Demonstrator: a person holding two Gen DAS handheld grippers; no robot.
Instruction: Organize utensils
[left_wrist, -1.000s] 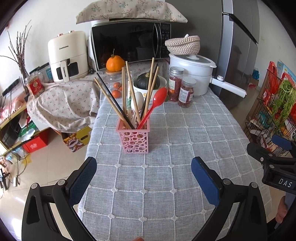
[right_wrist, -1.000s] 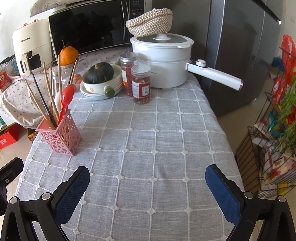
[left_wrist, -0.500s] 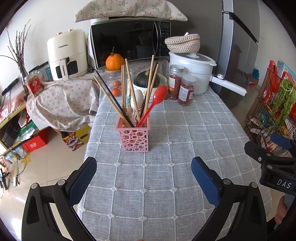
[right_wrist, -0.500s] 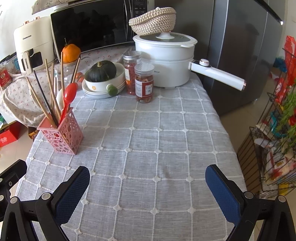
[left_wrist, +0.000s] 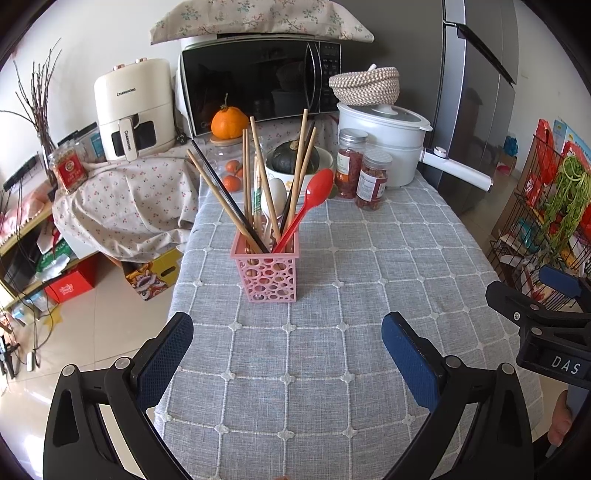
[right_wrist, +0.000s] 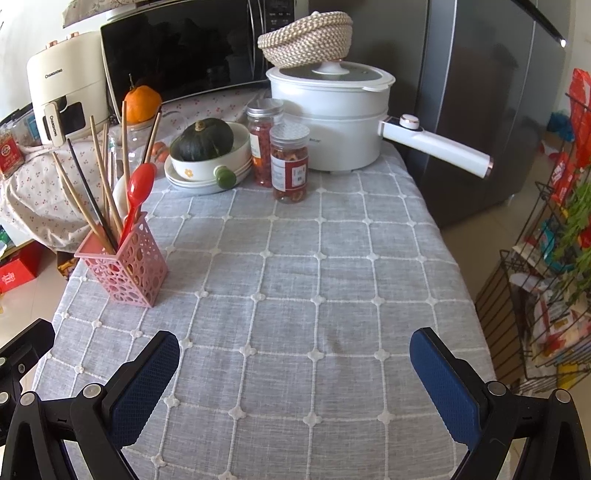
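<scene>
A pink perforated utensil holder (left_wrist: 266, 272) stands on the grey checked tablecloth (left_wrist: 332, 350). It holds several wooden chopsticks (left_wrist: 258, 173), a black chopstick, a white spoon and a red spoon (left_wrist: 314, 195). The holder also shows in the right wrist view (right_wrist: 123, 271), at the table's left edge. My left gripper (left_wrist: 286, 354) is open and empty, a little in front of the holder. My right gripper (right_wrist: 293, 373) is open and empty over the table's near middle, to the right of the holder.
At the back stand two jars (right_wrist: 289, 162), a bowl with a dark squash (right_wrist: 207, 147), a white pot (right_wrist: 332, 122) with a long handle, a microwave (left_wrist: 258, 81) and an air fryer (left_wrist: 135, 107). A wire rack (right_wrist: 546, 258) stands right of the table.
Both grippers have drawn back slightly toward the near edge and risen a little. The holder and its utensils have not moved. Both grippers stay open.
</scene>
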